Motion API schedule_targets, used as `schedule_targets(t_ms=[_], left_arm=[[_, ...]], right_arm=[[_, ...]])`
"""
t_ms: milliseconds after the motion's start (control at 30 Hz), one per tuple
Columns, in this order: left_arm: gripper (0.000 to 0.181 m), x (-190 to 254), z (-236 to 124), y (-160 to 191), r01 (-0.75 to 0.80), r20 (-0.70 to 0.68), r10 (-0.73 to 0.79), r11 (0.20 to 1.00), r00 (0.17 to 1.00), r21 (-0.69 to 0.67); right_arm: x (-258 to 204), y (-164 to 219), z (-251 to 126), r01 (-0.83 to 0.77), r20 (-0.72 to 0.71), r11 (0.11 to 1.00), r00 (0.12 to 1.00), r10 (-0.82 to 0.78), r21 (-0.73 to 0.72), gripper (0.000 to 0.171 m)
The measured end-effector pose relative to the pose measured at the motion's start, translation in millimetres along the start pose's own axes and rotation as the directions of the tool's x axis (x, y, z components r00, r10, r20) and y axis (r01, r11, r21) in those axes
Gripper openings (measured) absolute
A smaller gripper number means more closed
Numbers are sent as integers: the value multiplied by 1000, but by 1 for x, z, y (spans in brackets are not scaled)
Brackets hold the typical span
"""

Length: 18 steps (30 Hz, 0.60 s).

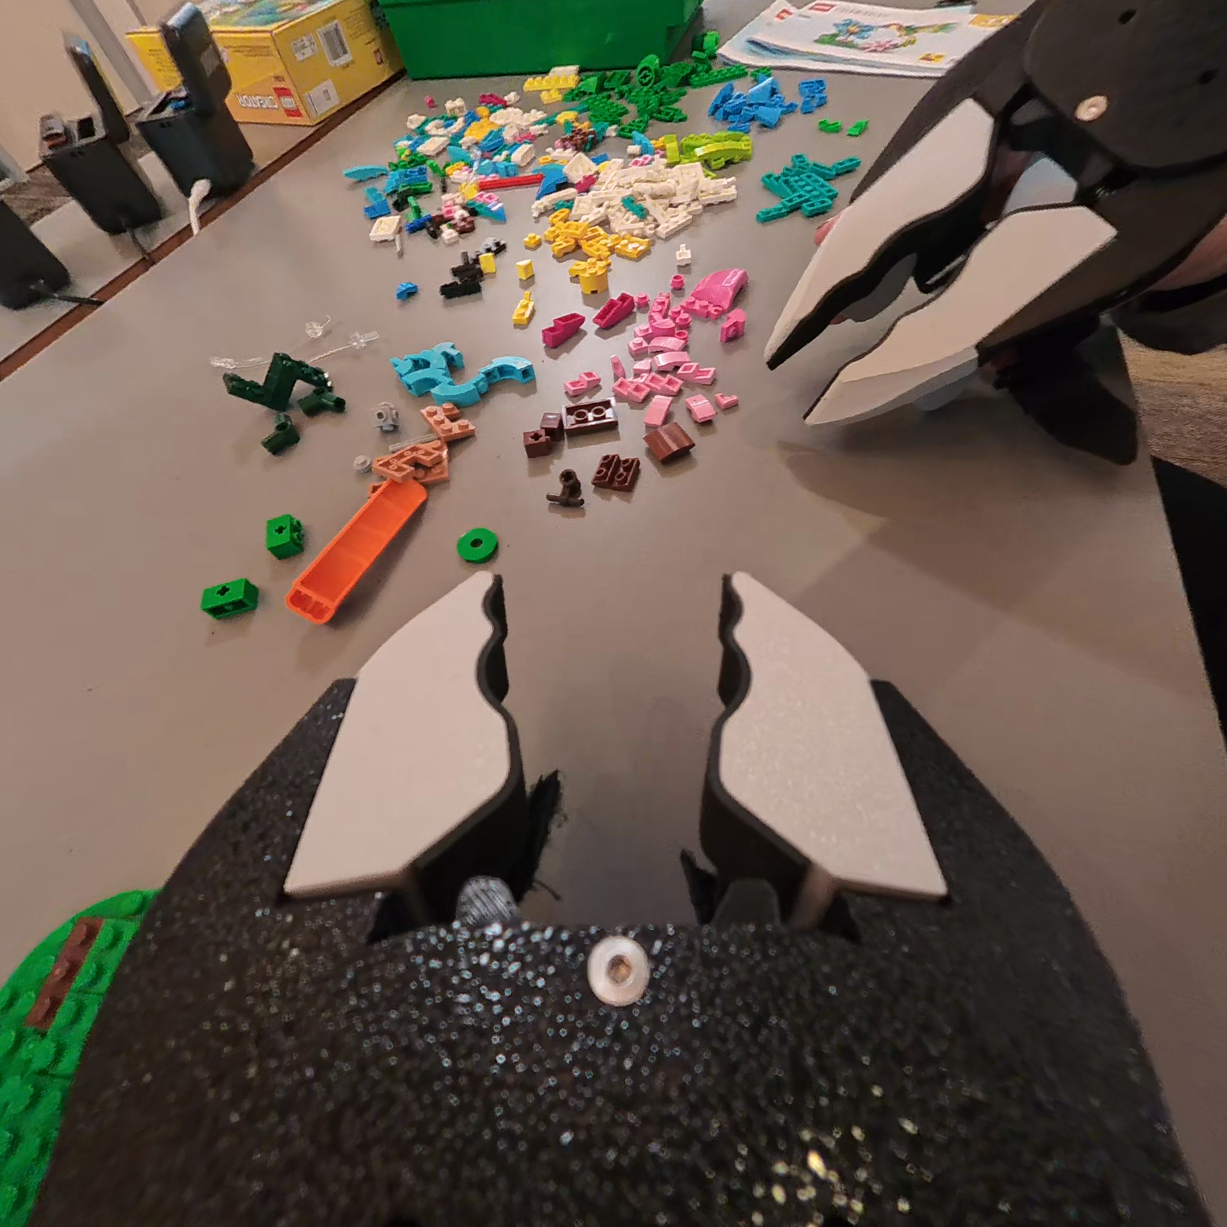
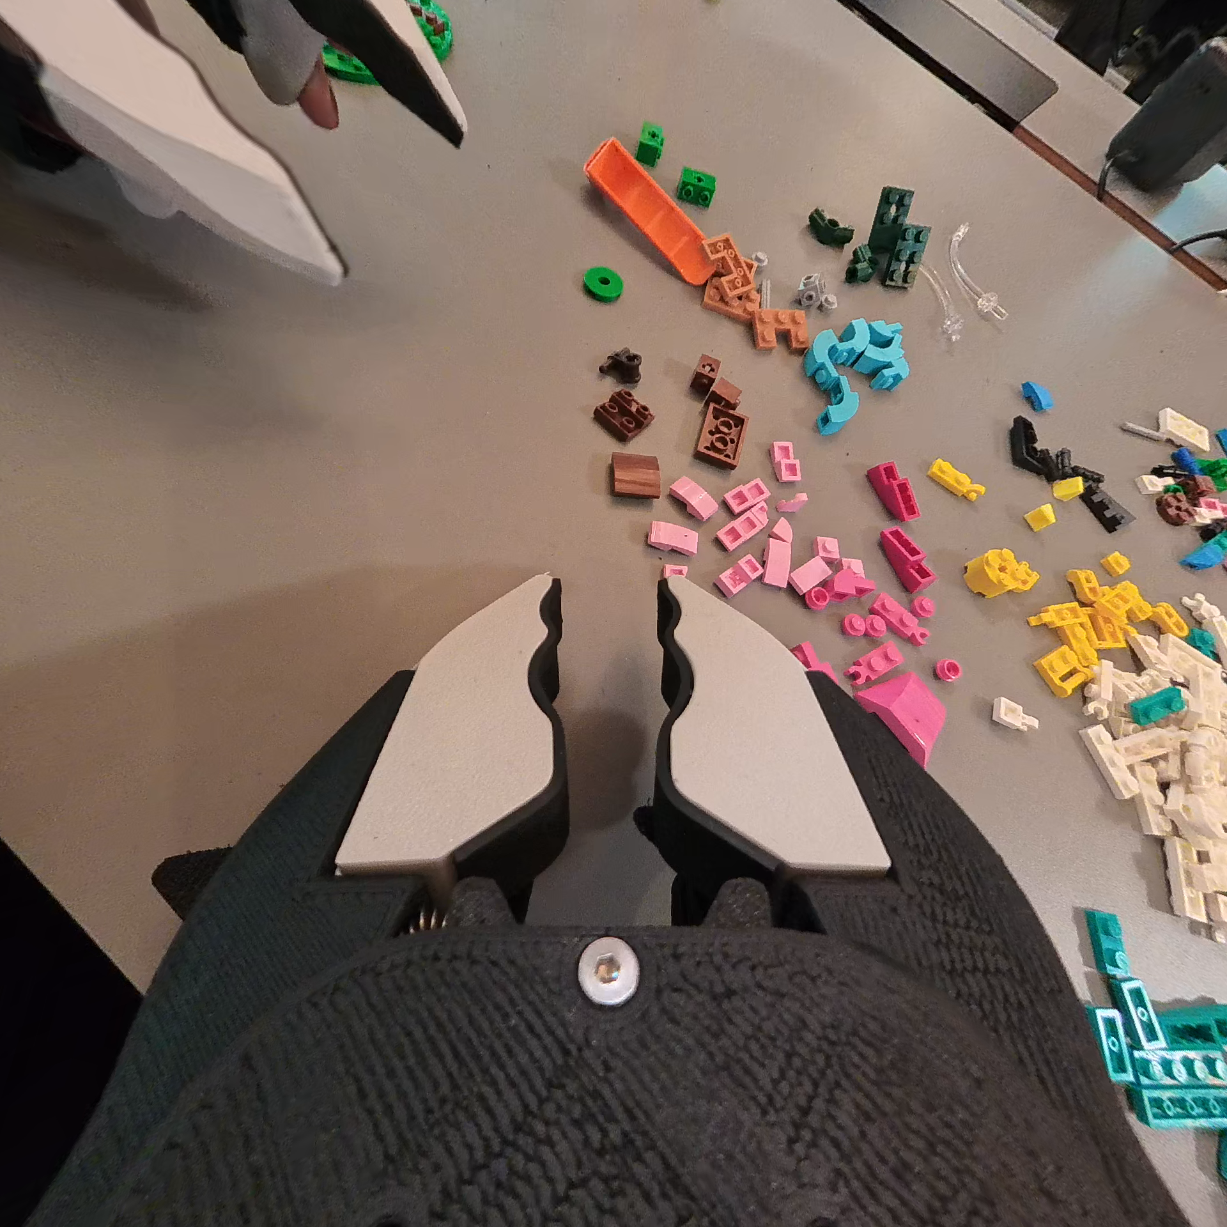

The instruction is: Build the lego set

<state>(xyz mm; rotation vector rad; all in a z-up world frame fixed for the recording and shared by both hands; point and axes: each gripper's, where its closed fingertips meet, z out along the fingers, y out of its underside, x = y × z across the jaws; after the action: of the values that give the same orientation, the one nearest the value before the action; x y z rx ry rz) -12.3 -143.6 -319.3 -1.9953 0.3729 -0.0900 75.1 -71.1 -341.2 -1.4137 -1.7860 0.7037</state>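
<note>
Loose lego pieces lie sorted by colour on the grey table: brown bricks, pink pieces, light blue curved pieces, tan plates, an orange brick separator and a green ring. My left gripper is open and empty above bare table just before the ring. My right gripper is open and empty above the table, with the pink pieces just ahead to its right. It also shows in the left wrist view. A green baseplate build sits at my lower left.
A yellow lego box, a green bin and instruction booklets stand at the far end. Black chargers stand on the left. White, yellow and teal piles lie at the right. From my left tips it is roughly 8 cm to the orange brick separator; from my right, 20 cm. It turns up in the right wrist view as well. About 15 cm separates my left fingertips from the green baseplate build.
</note>
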Motion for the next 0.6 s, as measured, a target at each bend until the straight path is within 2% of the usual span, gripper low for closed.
schedule_targets(t_ms=[100,267,333,433,600], left_arm=[[72,-31,-13,11,-119,80,122,992,989,-40],[77,-95,-69,13,-7,141,3,1000,990,28],[69,-108,-90,28,17,115,-13,999,993,-32],[73,-120,-108,54,91,99,-81,991,992,-102],[73,-137,-125,95,66,169,-17,955,985,-291]], right_arm=[[0,0,0,-1,-1,1000,1000,1,0,26],[-1,0,0,6,1,1000,1000,-6,2,26],[-1,0,0,2,6,1000,1000,-2,1,26],[-1,0,0,-6,10,1000,1000,6,-1,26],[0,0,0,-5,4,1000,1000,5,-1,26]])
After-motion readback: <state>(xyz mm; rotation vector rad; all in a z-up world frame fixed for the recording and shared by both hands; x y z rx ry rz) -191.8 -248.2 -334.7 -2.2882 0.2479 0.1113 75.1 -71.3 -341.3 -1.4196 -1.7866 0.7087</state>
